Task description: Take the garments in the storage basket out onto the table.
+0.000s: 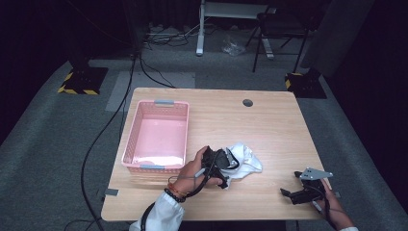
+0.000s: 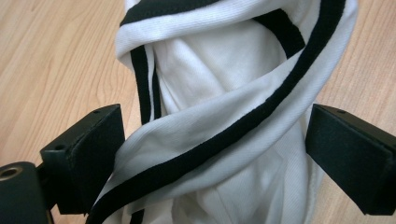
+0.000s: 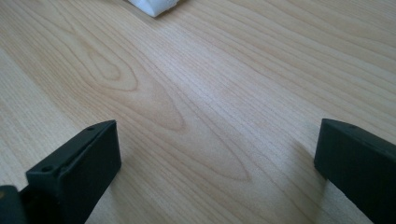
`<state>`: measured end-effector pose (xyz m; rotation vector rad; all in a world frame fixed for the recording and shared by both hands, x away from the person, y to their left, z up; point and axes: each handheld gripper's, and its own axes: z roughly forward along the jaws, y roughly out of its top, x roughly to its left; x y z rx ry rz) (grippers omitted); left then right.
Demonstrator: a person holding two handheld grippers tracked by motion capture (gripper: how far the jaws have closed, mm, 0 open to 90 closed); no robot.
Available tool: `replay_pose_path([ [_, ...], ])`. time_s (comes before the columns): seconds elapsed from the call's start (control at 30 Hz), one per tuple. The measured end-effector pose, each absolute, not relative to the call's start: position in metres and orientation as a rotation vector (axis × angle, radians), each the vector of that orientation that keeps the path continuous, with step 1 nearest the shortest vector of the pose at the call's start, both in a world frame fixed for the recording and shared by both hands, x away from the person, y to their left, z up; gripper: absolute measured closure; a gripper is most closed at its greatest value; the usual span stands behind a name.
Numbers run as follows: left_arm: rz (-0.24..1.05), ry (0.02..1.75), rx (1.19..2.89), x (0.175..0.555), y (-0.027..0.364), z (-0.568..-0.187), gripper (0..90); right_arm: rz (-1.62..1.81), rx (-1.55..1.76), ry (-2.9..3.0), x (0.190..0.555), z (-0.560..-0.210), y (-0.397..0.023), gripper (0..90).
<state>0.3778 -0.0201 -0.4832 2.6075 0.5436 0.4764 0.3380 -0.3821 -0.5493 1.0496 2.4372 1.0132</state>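
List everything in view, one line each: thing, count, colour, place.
cloth: one, white with black stripes, bunched on the table's near middle, between the left gripper's open jaws
basket: one, pink, on the table's left side
table: one, light wood, centre
chair: one, dark, on the floor beyond the table
cables: several, black, on the grey floor at left
left gripper: one, black, at the cloth
right gripper: one, black, jaws open over bare table at the near right
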Motion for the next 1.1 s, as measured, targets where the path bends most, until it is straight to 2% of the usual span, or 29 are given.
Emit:
replay_pose_path([
  [1.1,0.561,0.488,2.611,0.347,0.009,-0.479,4.2,1.013,1.05,2.437,0.338,-0.549,-0.382,0.6],
])
